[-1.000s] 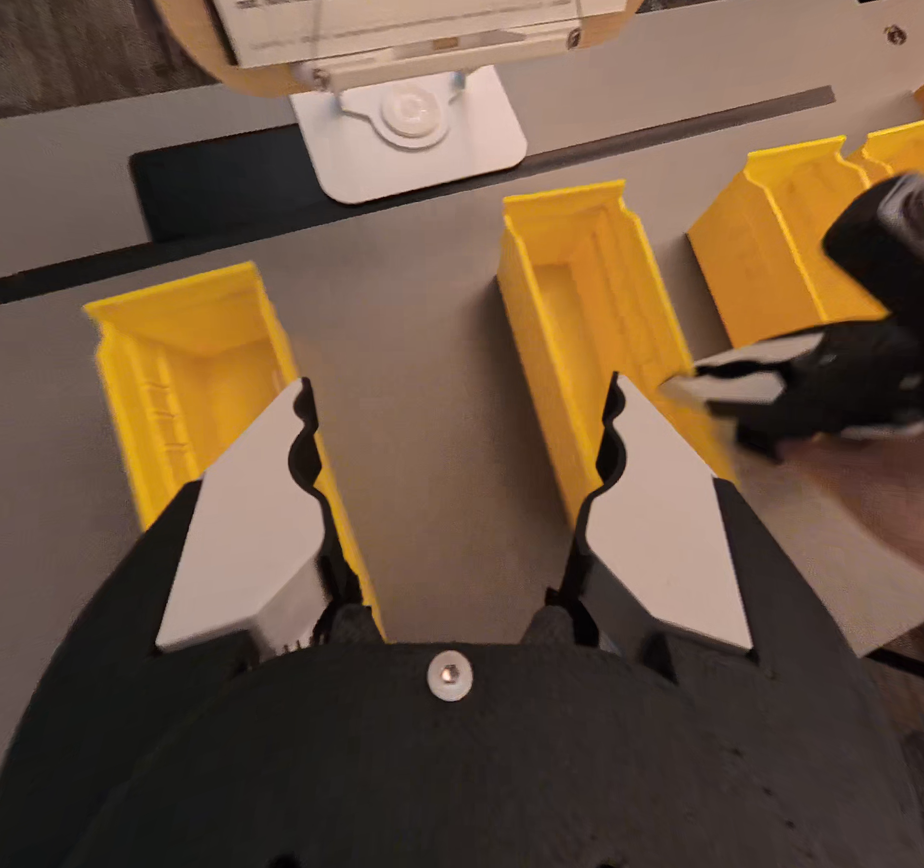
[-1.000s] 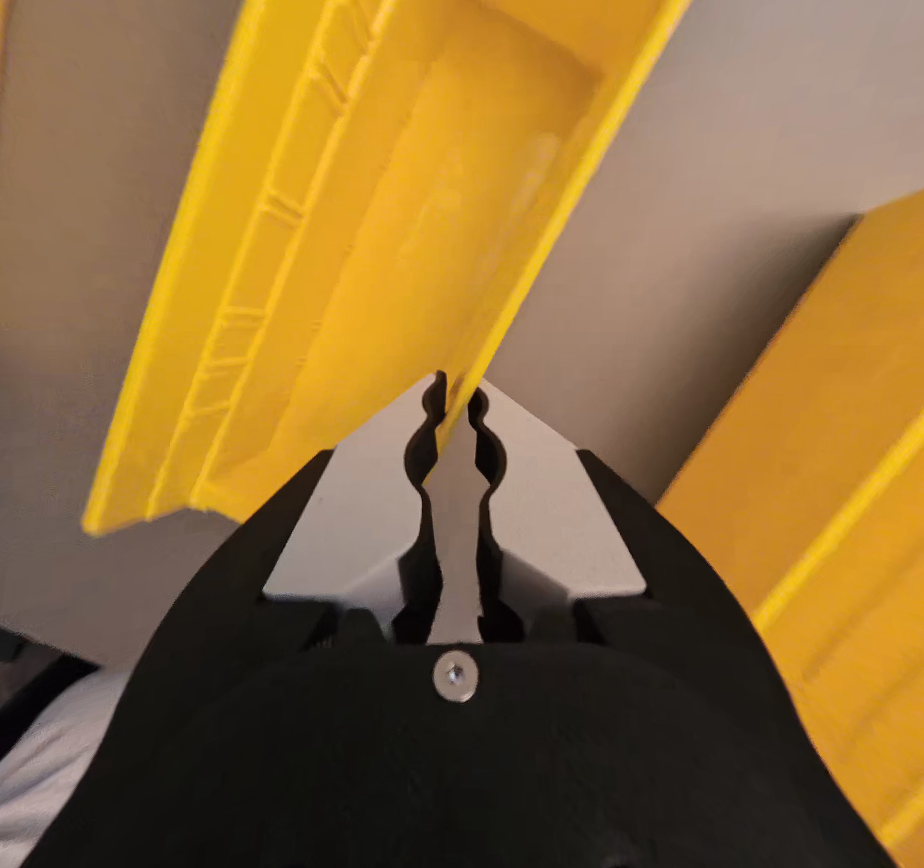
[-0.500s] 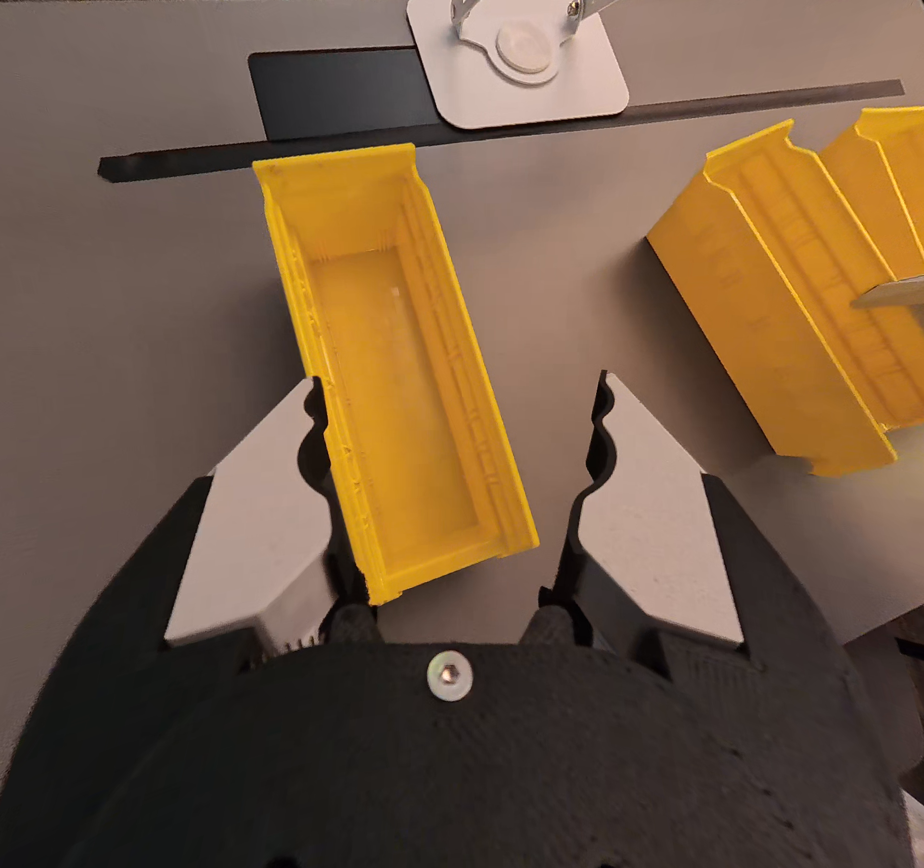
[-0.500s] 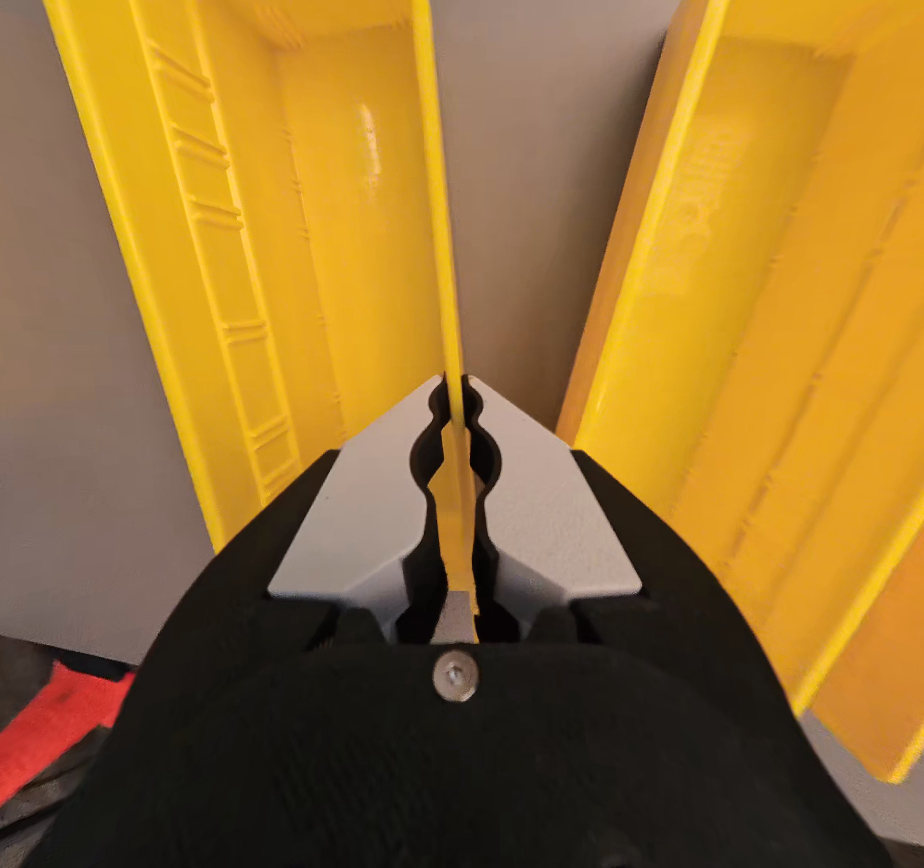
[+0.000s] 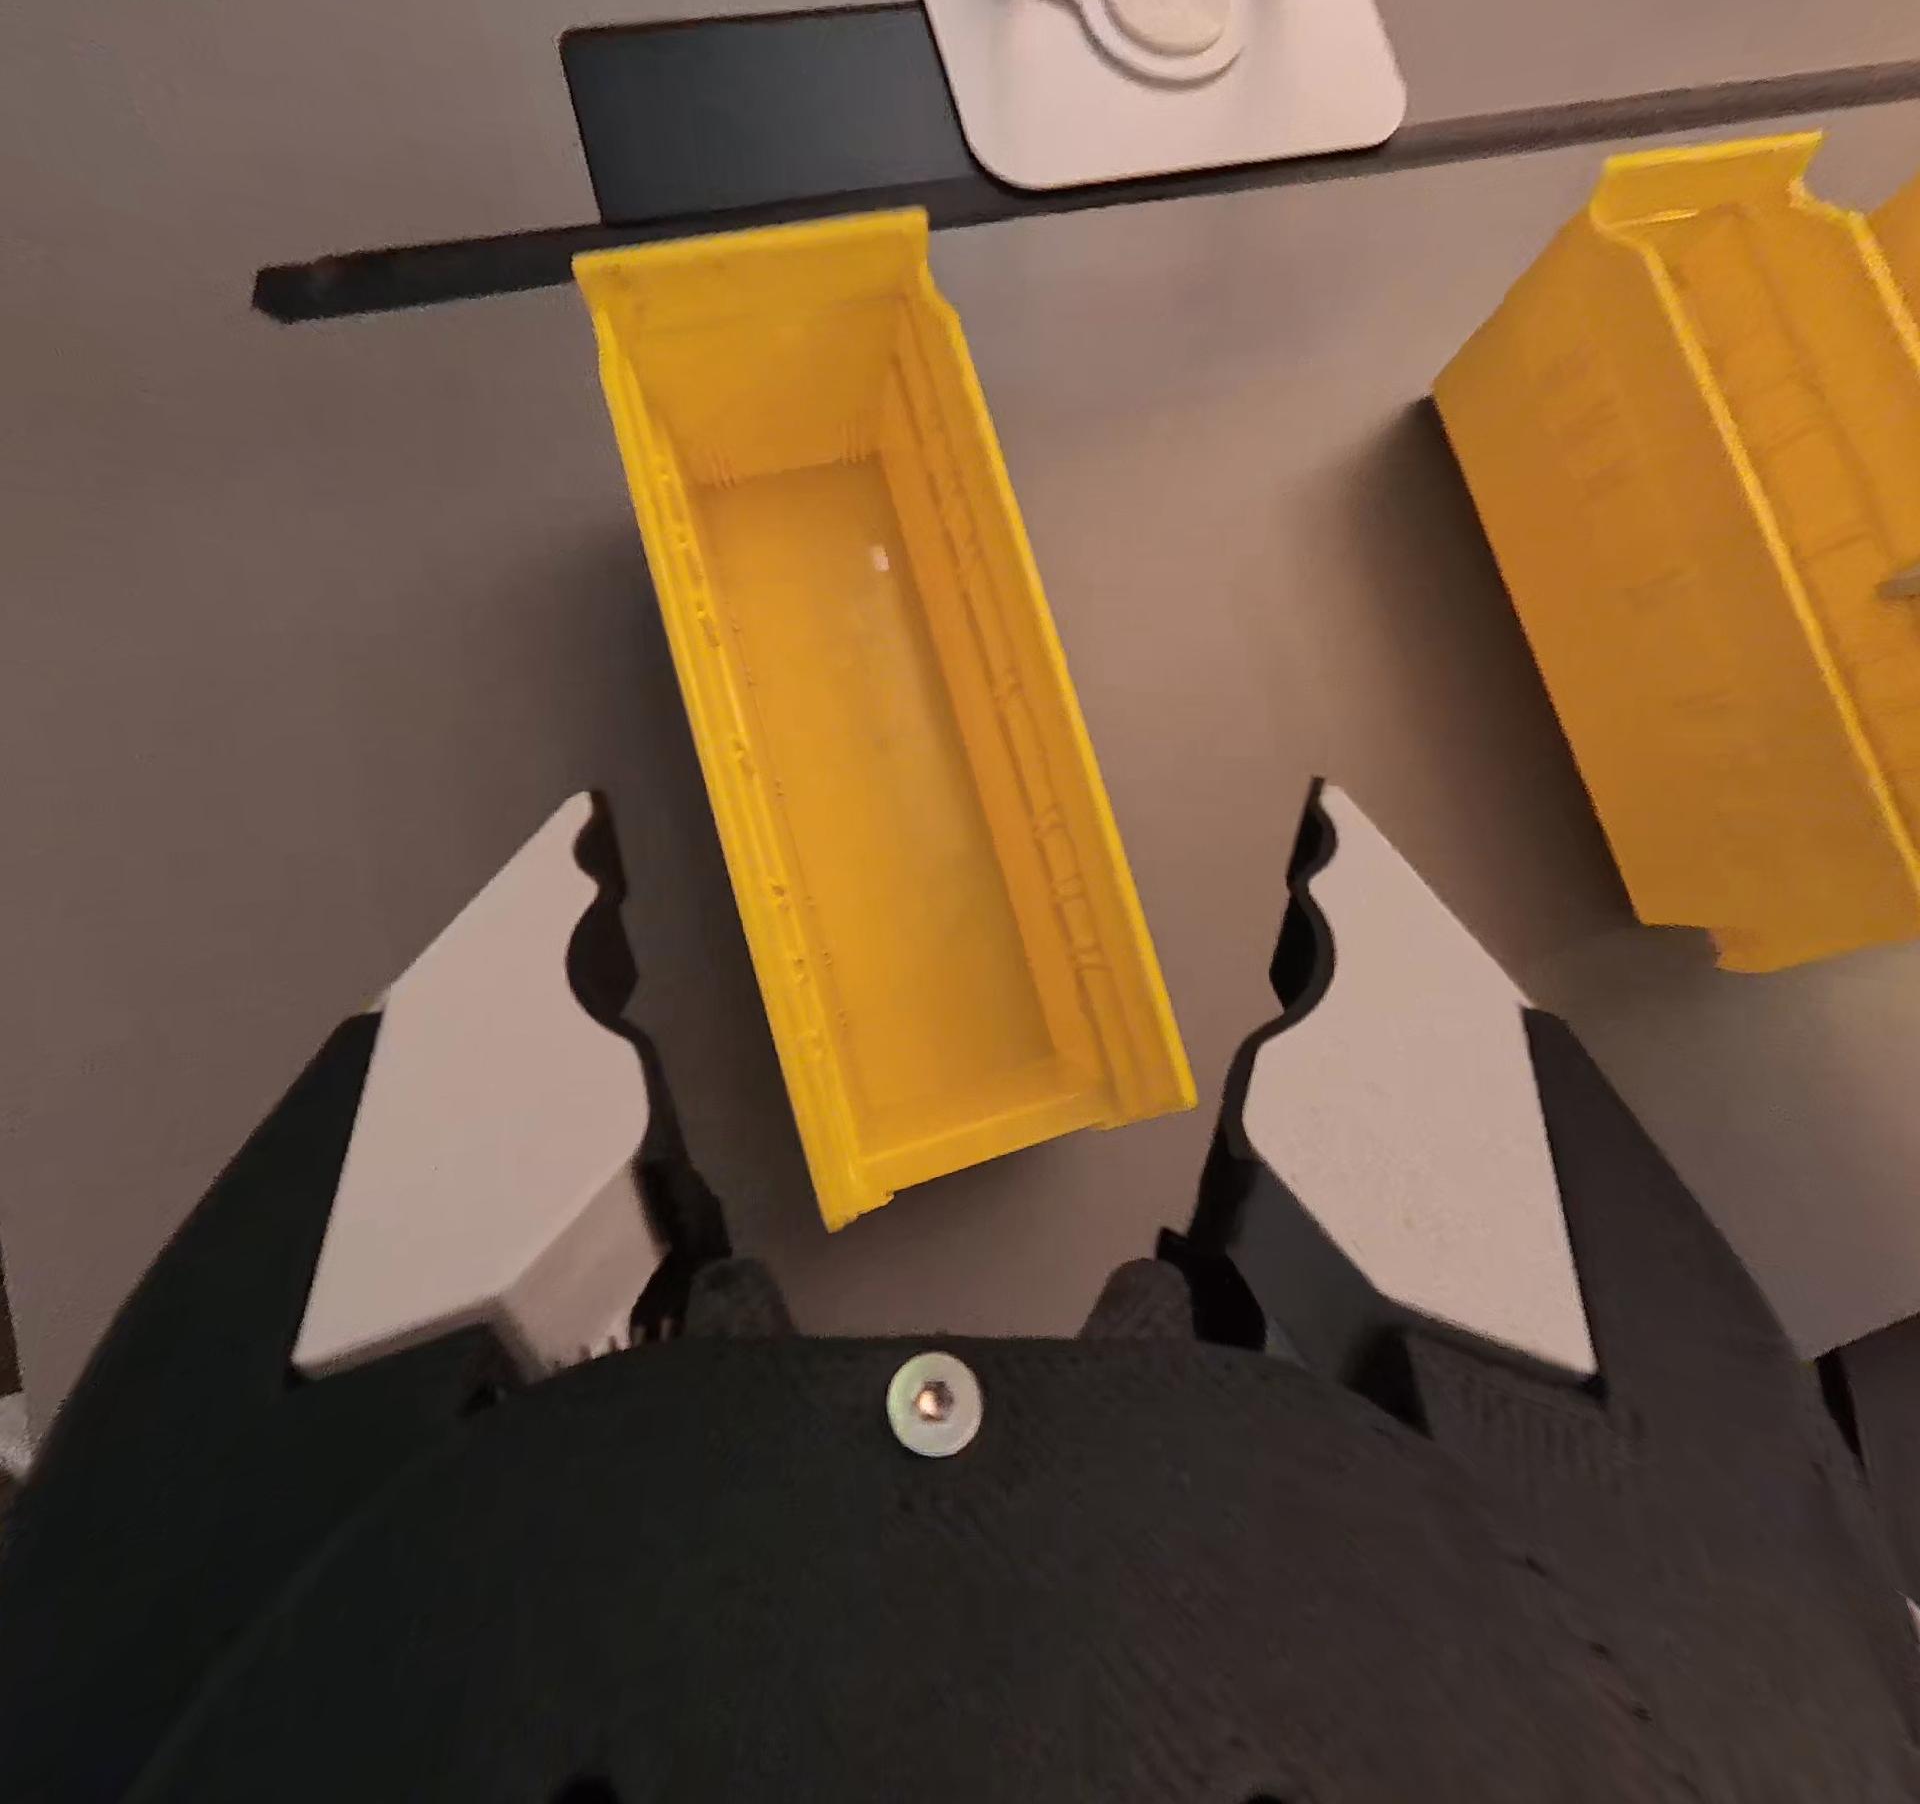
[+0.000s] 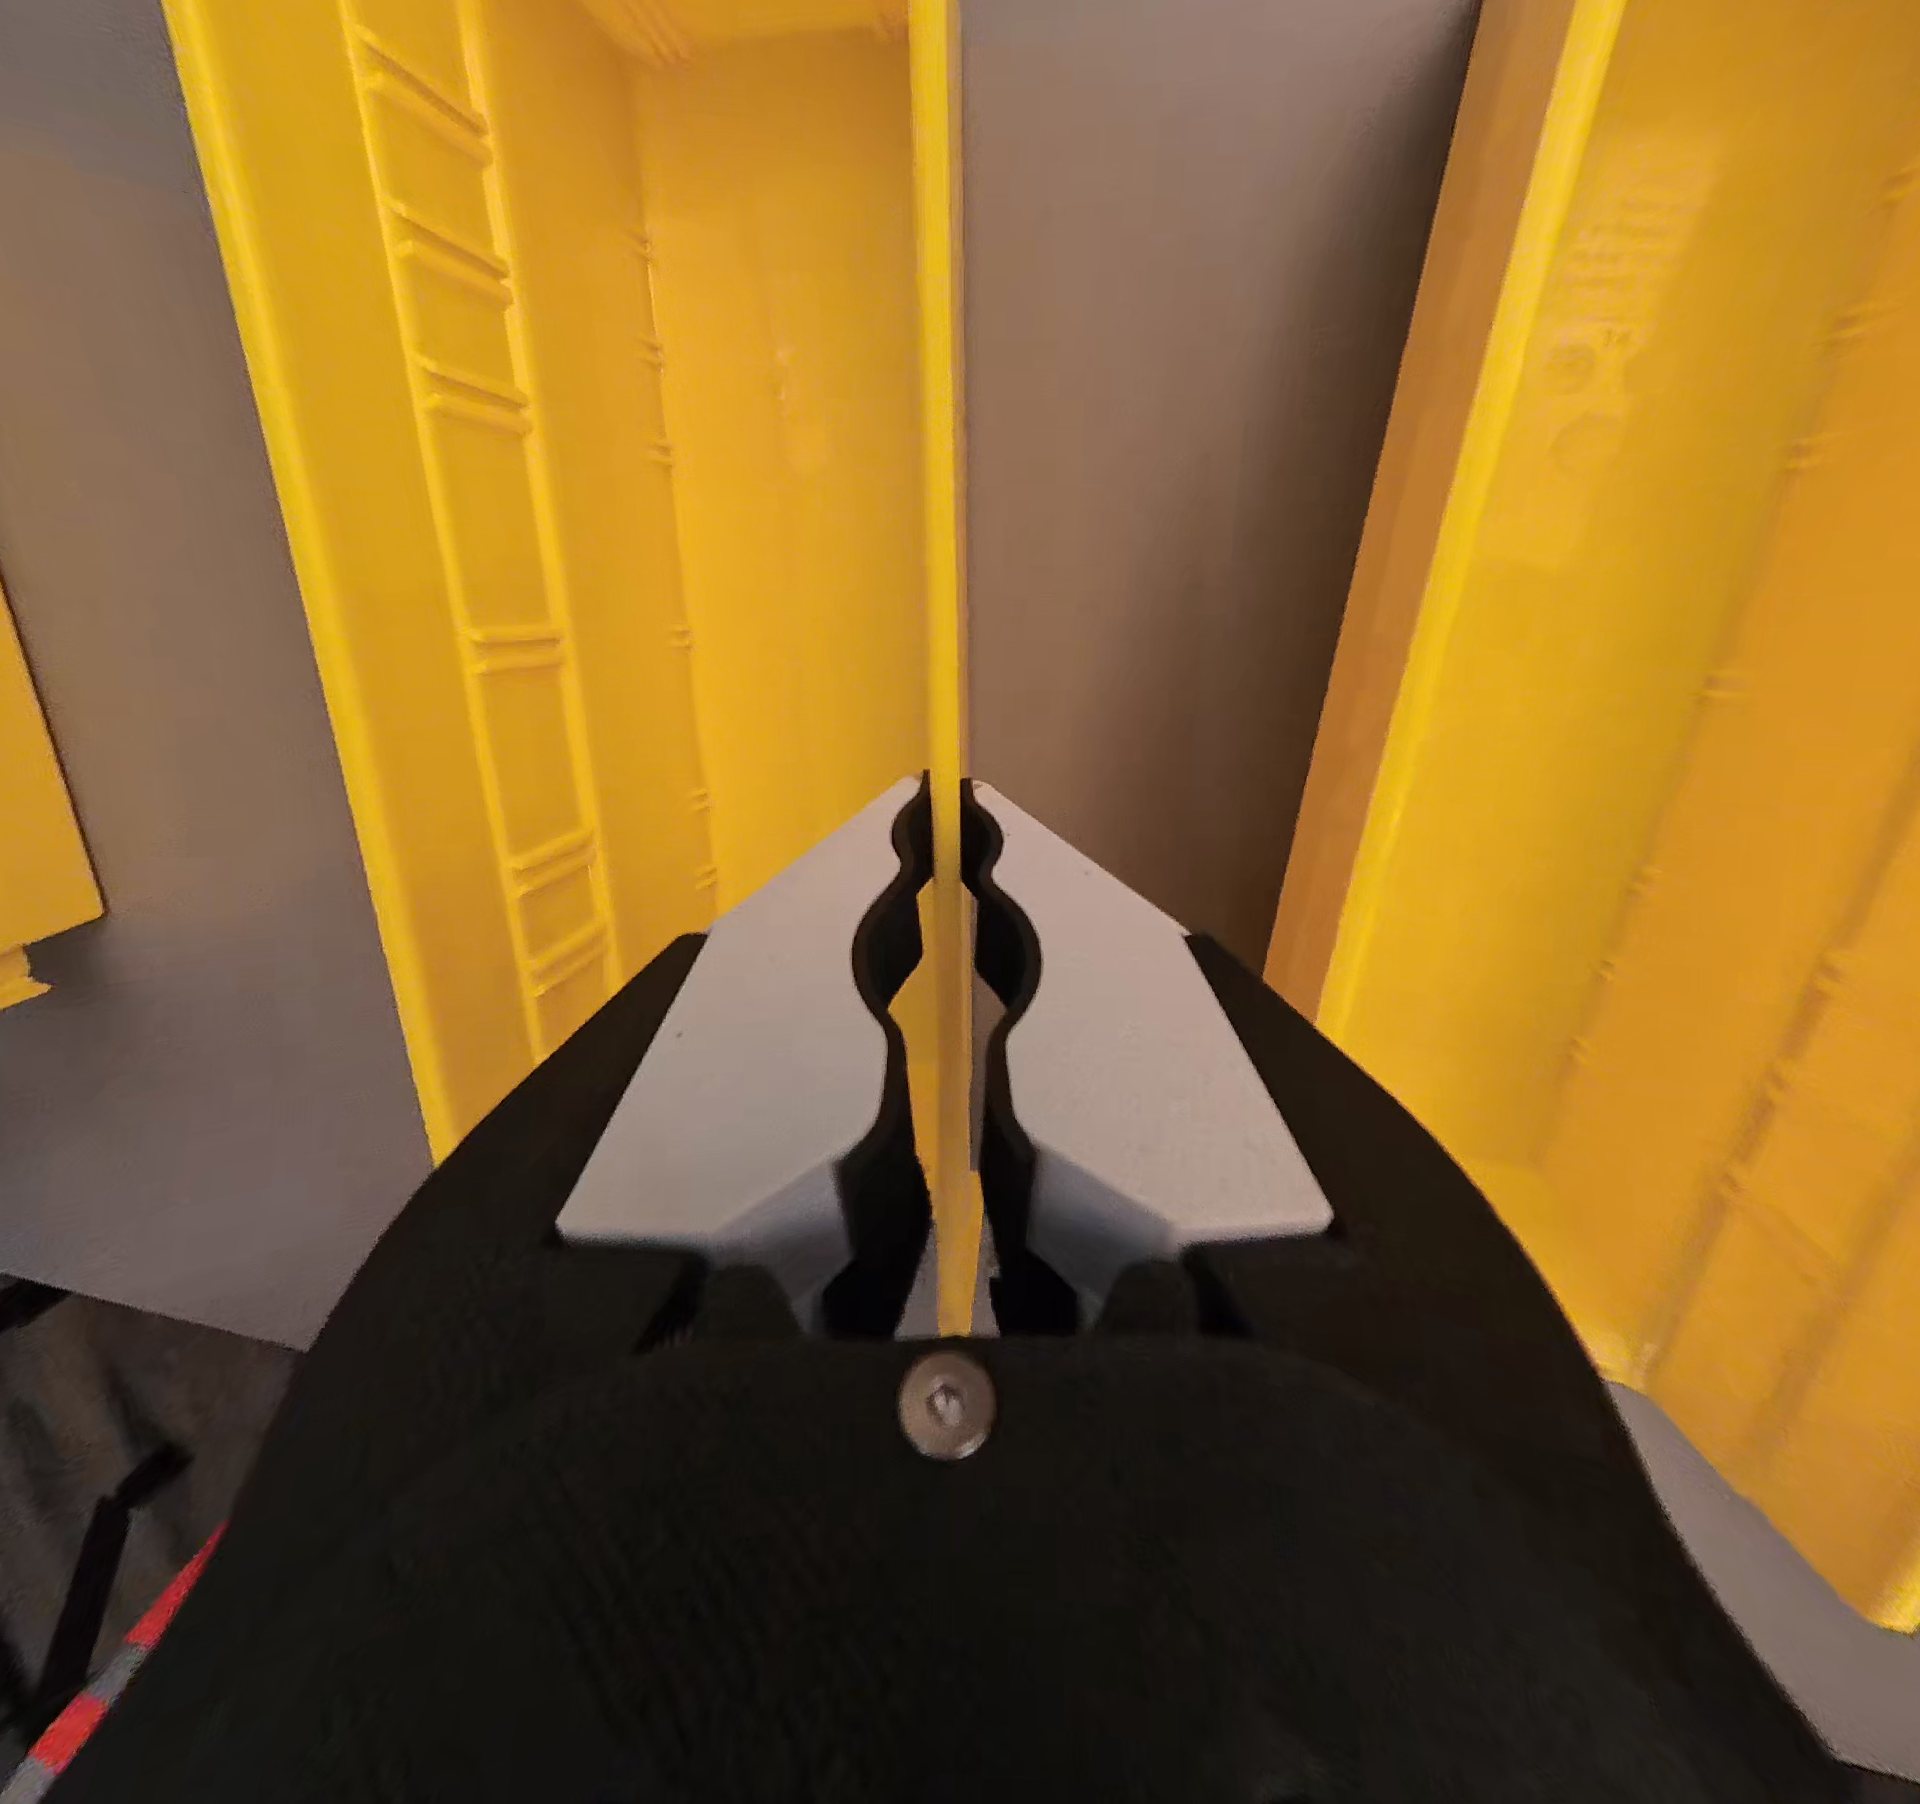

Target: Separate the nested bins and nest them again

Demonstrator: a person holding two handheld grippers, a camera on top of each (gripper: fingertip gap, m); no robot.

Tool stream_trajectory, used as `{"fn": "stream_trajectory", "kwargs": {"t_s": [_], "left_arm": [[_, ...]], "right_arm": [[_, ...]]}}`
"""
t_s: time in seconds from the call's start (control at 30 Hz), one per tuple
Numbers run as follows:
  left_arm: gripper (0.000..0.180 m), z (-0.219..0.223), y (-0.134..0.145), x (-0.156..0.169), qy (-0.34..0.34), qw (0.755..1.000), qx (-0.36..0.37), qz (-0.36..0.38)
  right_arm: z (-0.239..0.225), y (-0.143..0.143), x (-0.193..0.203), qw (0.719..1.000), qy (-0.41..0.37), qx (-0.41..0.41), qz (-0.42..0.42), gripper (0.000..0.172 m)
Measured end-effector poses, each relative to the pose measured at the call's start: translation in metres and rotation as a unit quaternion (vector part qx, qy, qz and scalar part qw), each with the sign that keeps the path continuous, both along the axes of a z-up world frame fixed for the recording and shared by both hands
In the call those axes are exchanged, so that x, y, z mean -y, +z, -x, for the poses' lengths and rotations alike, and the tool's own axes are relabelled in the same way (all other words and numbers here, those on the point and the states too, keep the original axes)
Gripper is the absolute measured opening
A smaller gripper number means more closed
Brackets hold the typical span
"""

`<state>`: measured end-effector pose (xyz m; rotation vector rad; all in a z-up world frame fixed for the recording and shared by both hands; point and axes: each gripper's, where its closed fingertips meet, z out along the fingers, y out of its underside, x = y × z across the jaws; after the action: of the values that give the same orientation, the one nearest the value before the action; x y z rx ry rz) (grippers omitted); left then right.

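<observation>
- Since half a second back: bin [image 5: 883, 715] under the left gripper [image 5: 951, 809] sits larger and lower in the left wrist view, near end now between the fingers; fingers spread wider. Right wrist view nearly unchanged, same wall still pinched.
- Held bin [image 6: 582, 466]: yellow, long, open-topped, thin-walled moulded plastic. Judged light and stiff, walls likely to flex a little, surface smooth so some slip risk.
- Best hold, by judgement: pinch one long side wall over the top rim, near mid-length for balance. Ribbed inner wall at 9 o'clock gives some tooth.
- Right gripper [image 6: 943, 793]: clamped on that bin's right side wall [image 6: 935, 404], pads pressed flat on both faces, wall running straight to 12 o'clock.
- Left gripper: wide, nothing held, clear gap between each pad and the bin.
- Neighbour bin [image 6: 1662, 715] at 3 o'clock of the held one, strip of bare table [image 6: 1143, 404] between, not touching.
- Left wrist view: another bin [image 5: 1662, 559] at 3 o'clock, well apart.
- White stand base [image 5: 1153, 29] at 12 o'clock, black strip [image 5: 436, 274] just behind the bin's far end.
- All visible bins separate; re-nesting judged not yet begun.
</observation>
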<state>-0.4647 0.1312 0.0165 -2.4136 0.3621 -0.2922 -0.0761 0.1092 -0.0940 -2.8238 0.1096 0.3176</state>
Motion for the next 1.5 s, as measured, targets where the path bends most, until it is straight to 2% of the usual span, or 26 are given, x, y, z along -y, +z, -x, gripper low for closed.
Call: {"fn": "stream_trajectory", "kwargs": {"t_s": [0.13,0.17,0.2,0.23,0.3,0.5,0.63,0.73,0.87,0.93,1.0,1.1,1.17,1.27,1.43,1.5], "left_arm": [[0.150,0.002,-0.028,0.006,0.002,0.999,0.000,0.046],[0.153,0.001,-0.035,0.008,0.002,0.998,0.000,0.056],[0.155,0.000,-0.042,0.009,0.003,0.998,-0.003,0.065],[0.157,-0.002,-0.048,0.009,0.003,0.997,-0.008,0.074],[0.158,-0.004,-0.063,0.009,0.007,0.995,-0.022,0.100],[0.156,0.000,-0.103,0.006,0.027,0.982,-0.084,0.165],[0.154,0.004,-0.124,0.012,0.026,0.973,-0.105,0.203],[0.152,0.001,-0.126,0.013,0.020,0.973,-0.092,0.209],[0.151,0.000,-0.123,0.015,0.009,0.976,-0.084,0.202],[0.151,-0.005,-0.114,0.017,-0.001,0.982,-0.048,0.184],[0.149,-0.004,-0.101,0.018,-0.007,0.988,-0.016,0.155],[0.130,0.013,-0.084,0.017,0.004,0.994,0.015,0.106],[0.118,0.027,-0.085,0.017,0.015,0.995,0.025,0.096],[0.094,0.037,-0.105,0.023,0.015,0.992,0.034,0.124],[0.031,0.032,-0.136,0.028,0.006,0.985,0.063,0.161],[0.025,0.033,-0.140,0.026,0.011,0.987,0.046,0.152]], "right_arm": [[0.004,0.002,-0.003,1.000,0.008,0.009,-0.009,0.002],[0.006,0.003,-0.004,1.000,0.010,0.010,-0.013,0.005],[0.010,0.006,-0.006,1.000,0.016,0.003,-0.020,0.015],[0.014,0.009,-0.006,0.999,0.020,-0.004,-0.024,0.026],[0.016,0.014,-0.007,0.999,0.028,0.004,-0.032,0.033],[0.011,0.022,-0.004,0.997,0.050,0.016,-0.052,0.032],[0.006,0.044,-0.005,0.988,0.085,0.008,-0.128,0.033],[0.005,0.043,0.001,0.987,0.090,-0.004,-0.134,0.034],[0.012,0.012,0.014,0.992,0.102,-0.016,-0.069,0.033],[0.023,0.004,0.017,0.992,0.101,-0.050,-0.051,0.035],[0.021,0.000,0.015,0.993,0.097,-0.044,-0.058,0.026],[0.023,0.000,0.014,0.992,0.096,-0.049,-0.067,0.023],[0.024,0.000,0.014,0.991,0.097,-0.057,-0.072,0.024],[0.022,-0.001,0.014,0.991,0.089,-0.063,-0.077,0.021],[0.031,-0.001,0.013,0.990,0.094,-0.059,-0.084,0.020],[0.039,0.000,0.012,0.990,0.097,-0.061,-0.088,0.023]]}}
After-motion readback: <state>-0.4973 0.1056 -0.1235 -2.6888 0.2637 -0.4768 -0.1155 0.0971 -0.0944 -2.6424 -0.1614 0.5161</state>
